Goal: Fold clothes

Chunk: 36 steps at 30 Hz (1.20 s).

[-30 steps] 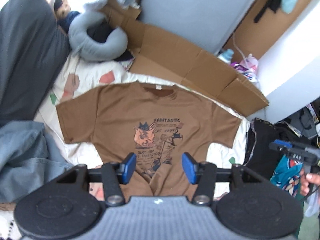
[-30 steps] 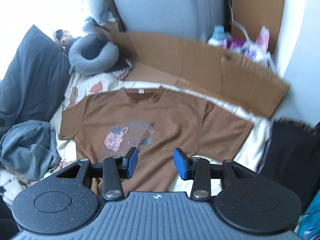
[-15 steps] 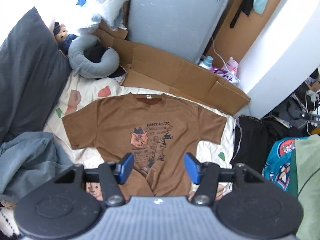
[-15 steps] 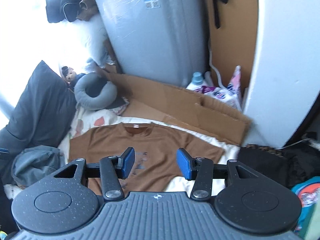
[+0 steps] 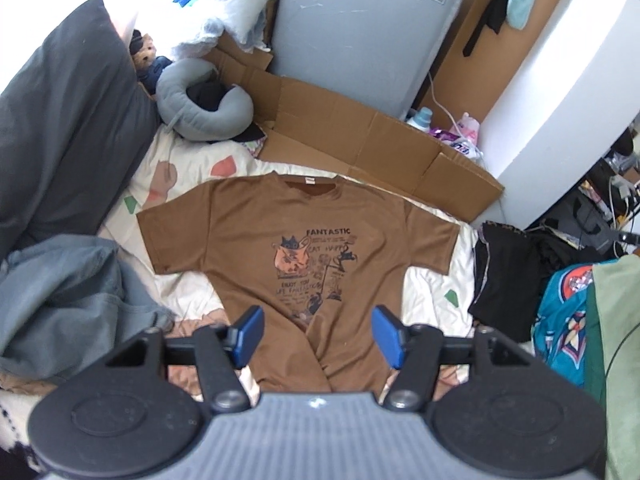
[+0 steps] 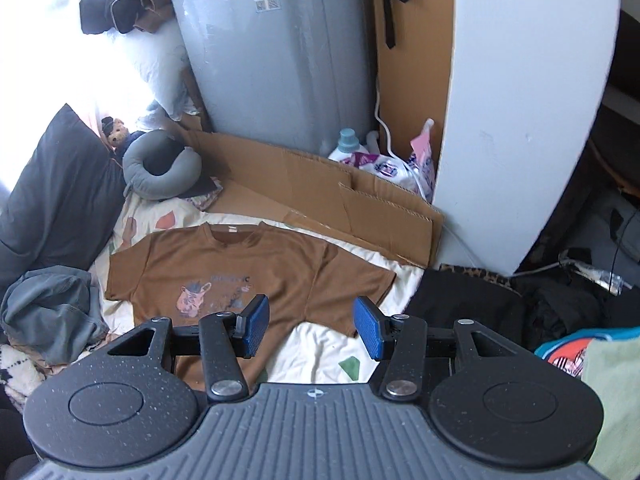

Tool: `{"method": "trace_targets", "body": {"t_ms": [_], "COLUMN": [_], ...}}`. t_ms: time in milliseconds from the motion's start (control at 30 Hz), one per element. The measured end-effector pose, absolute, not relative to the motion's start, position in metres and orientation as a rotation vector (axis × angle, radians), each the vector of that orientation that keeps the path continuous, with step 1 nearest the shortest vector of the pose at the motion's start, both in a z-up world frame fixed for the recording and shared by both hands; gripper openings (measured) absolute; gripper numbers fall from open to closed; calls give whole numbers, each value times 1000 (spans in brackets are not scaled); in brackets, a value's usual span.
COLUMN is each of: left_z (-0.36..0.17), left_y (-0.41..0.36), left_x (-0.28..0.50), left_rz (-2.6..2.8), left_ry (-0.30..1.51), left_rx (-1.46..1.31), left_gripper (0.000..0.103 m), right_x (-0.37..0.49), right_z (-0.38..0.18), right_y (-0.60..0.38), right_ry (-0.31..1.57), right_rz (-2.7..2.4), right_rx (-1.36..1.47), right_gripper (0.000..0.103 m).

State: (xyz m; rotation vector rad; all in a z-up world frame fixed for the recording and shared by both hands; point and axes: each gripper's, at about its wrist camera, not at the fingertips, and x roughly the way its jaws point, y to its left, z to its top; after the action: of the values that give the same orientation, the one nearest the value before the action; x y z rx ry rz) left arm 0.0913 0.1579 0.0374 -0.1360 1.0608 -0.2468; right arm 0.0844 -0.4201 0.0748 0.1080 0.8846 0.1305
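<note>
Left wrist view: left claw [image 5: 318, 336] spread, blue pads [image 5: 249, 335] apart, nothing pinched; jaws have just been opening. Hangs above lower half of brown tee [image 5: 296, 264], not touching. Tee lies flat, face up on bed sheet [image 5: 424, 292], collar toward far side, both sleeves spread, cat print with "FANTASTIC" text in the middle. One crease running up from hem near centre. Grey denim heap [image 5: 68, 300] left of tee, just beside left sleeve. Dark pillow [image 5: 68, 112] far left. Grey neck pillow [image 5: 200, 104] beyond collar, left, with plush toy [image 5: 144, 52] behind it. Flattened cardboard [image 5: 360, 140] along far edge of bed, against grey appliance [image 5: 360, 24]. Black clothes [image 5: 508, 276] right of tee, teal printed garment [image 5: 564, 304] further right.

Right wrist view: right claw [image 6: 312, 326] spread, pads [image 6: 368, 328] apart, nothing between; jaws have just been opening. Held well above bed, over right hem corner of tee [image 6: 256, 264]. Tee seen flat, right sleeve reaching toward black clothes [image 6: 480, 304]. Denim heap [image 6: 52, 312] at left, neck pillow [image 6: 160, 164] and cardboard [image 6: 320, 188] beyond. Bottle [image 6: 346, 142] and plastic bags [image 6: 396, 168] behind cardboard, beside white wall [image 6: 520, 120].
</note>
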Motion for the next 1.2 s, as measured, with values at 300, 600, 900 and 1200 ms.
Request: {"method": "trace_targets", "body": {"t_ms": [300, 600, 900, 1200], "left_z": [-20, -90, -183, -258], "left_y": [176, 176, 178, 178], "left_x": [72, 55, 49, 40], "left_rz": [-197, -147, -144, -107], "left_ry": [1047, 1024, 1083, 1165], "left_rx": [-178, -257, -394, -512], "left_gripper": [63, 61, 55, 54], "right_x": [61, 47, 43, 52], "right_z": [-3, -82, -161, -226], "right_y": [-427, -416, -403, -384], "right_ry": [887, 907, 942, 1023], "right_rz": [190, 229, 231, 260], "right_rx": [179, 223, 251, 266], "right_gripper": [54, 54, 54, 54]}}
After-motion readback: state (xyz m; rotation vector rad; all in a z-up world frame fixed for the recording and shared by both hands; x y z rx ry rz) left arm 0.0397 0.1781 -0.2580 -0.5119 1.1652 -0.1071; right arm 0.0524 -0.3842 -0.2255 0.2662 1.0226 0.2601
